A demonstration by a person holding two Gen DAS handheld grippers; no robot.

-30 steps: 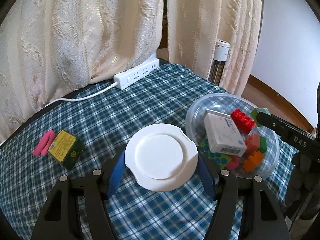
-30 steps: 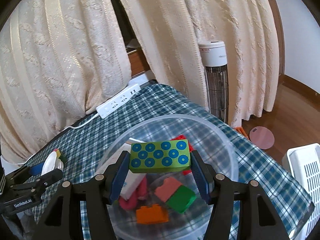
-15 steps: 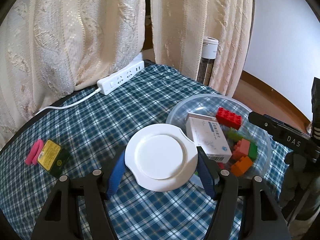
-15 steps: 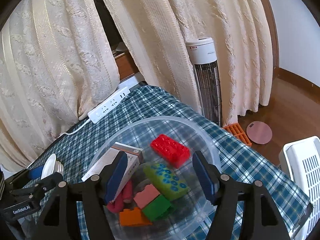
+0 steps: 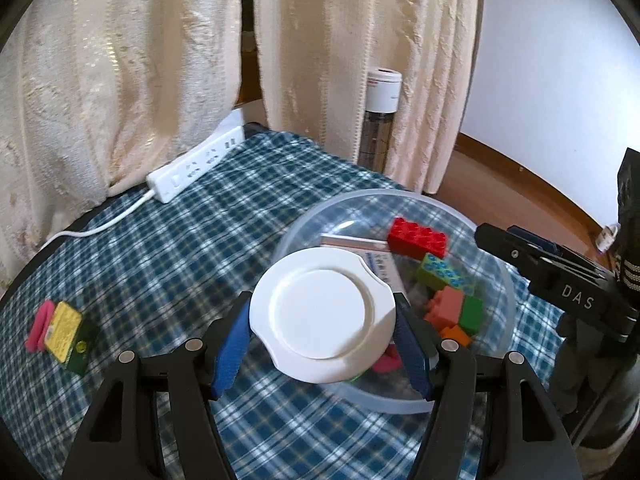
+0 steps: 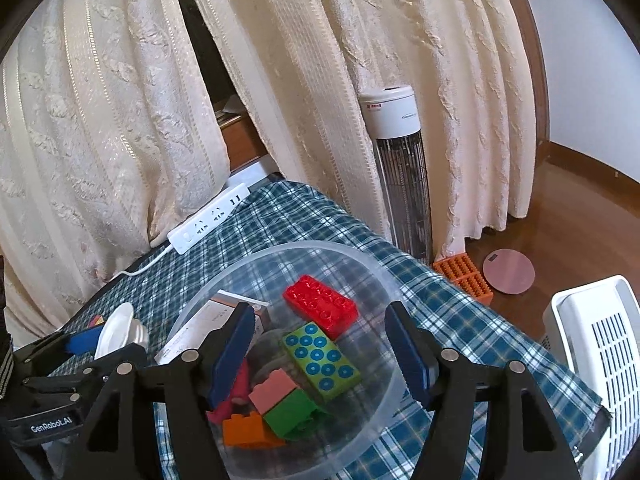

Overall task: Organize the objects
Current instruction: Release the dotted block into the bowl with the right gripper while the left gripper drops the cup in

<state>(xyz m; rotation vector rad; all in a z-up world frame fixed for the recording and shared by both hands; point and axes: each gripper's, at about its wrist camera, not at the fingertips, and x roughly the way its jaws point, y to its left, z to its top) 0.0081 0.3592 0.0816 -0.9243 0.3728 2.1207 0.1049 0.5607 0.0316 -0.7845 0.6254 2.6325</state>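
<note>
Left gripper [image 5: 323, 344] jaws clamp the white lid [image 5: 323, 314] low-centre over the bowl [image 5: 505, 280]; right gripper [image 6: 320, 354] jaws wide, empty. Next: drop lid in.

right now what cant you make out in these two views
- White box: left wrist view, the lid in the left tool covers most of it; print too small.
- Pink piece in the bowl: right wrist view, behind the right tool's finger.
- Yellow-green packet: left wrist view, label too small.
- Basket: right wrist view, cut by the frame edge.
</note>
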